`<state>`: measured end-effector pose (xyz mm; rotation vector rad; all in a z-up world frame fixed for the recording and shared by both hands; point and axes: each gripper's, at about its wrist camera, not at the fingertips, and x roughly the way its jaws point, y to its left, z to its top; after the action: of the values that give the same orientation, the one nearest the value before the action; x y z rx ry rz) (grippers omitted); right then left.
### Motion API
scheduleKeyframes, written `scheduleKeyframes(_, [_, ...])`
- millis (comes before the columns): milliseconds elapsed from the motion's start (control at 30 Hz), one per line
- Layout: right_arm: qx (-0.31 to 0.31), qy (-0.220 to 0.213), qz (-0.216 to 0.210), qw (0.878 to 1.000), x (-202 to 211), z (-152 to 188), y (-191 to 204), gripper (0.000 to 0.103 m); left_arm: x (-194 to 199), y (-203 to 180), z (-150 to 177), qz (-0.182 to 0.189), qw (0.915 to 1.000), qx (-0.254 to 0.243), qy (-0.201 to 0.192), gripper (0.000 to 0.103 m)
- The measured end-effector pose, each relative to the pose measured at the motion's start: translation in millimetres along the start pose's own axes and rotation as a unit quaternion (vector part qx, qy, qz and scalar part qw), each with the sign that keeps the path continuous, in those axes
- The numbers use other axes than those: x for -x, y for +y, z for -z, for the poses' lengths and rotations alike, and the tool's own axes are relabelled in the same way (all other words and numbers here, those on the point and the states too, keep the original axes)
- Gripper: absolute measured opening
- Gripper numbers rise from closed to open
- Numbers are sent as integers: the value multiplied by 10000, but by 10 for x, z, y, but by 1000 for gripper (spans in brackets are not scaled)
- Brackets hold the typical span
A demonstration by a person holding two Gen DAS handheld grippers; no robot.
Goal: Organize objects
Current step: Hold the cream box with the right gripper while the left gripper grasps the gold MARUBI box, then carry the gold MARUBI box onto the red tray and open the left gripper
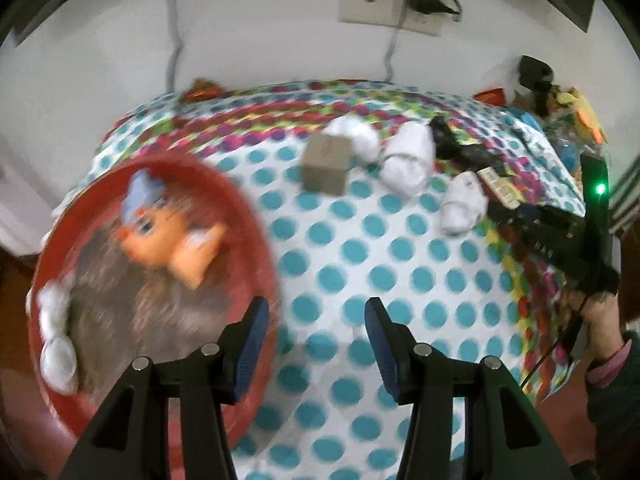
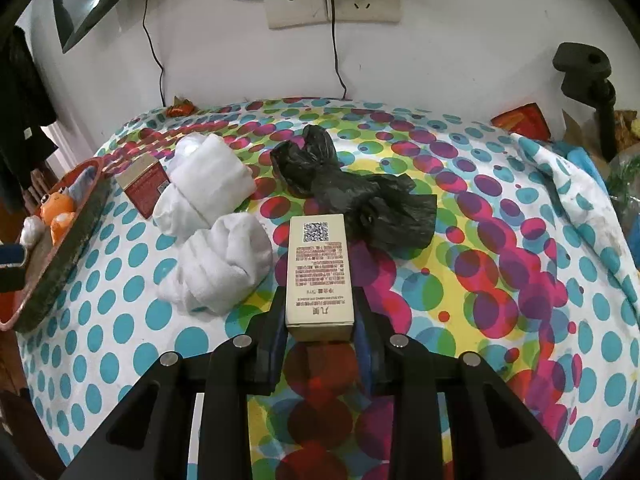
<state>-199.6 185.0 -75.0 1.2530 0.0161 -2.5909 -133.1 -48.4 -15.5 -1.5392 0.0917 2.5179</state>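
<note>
My right gripper [image 2: 320, 312] is shut on a long cream carton [image 2: 319, 272] with a QR code, held just above the dotted cloth. My left gripper [image 1: 314, 320] is open and empty, beside the rim of a red basin [image 1: 248, 208]. The basin holds an orange doll [image 1: 168, 236] and two white rolled cloths [image 1: 56, 340]. On the cloth lie a small brown box [image 1: 326, 168], also in the right view [image 2: 144, 188], white rolled towels [image 2: 224, 268] [image 2: 208, 176], and a crumpled black plastic bag [image 2: 352, 196].
The table is covered by a polka-dot cloth [image 2: 500, 280]. A wall with sockets and cables [image 2: 332, 0] stands behind. Clutter and a black stand [image 2: 588, 80] sit at the far right. The right gripper and hand show in the left wrist view [image 1: 560, 240].
</note>
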Motion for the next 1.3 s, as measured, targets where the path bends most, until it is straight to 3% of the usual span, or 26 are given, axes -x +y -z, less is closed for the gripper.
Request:
scheduleKeyframes(100, [24, 7, 19, 10000, 5, 2, 9, 29, -120, -132, -242, 595, 9978, -293, -65, 51])
scheduleKeyframes(200, [46, 14, 40, 10000, 12, 2, 18, 29, -223, -206, -444, 677, 9966, -463, -60, 51])
scheduleKeyframes(267, [10, 10, 2, 10000, 14, -1, 17, 29, -294, -233, -585, 591, 9968, -527, -70, 52])
scheduleKeyframes(333, [-41, 4, -60, 10000, 18, -2, 2, 29, -376, -246, -718, 608, 9965, -570, 4, 62])
scheduleKeyframes(633, [-175, -11, -242, 9996, 27, -1, -39, 30, -667, -200, -1102, 346, 9978, -432, 352, 62])
scheduleKeyframes(900, [-281, -21, -378, 9989, 20, -4, -86, 30, -899, -16, -1250, 290, 9978, 87, 593, 62])
scheduleKeyframes(1133, [-309, -25, -417, 9987, 25, -1, -99, 30, -962, 70, -1343, 261, 9977, 201, 600, 64])
scheduleKeyframes(1300, [-339, -30, -449, 9984, 28, 3, -102, 30, -1103, 59, -1319, 240, 9959, 159, 856, 64])
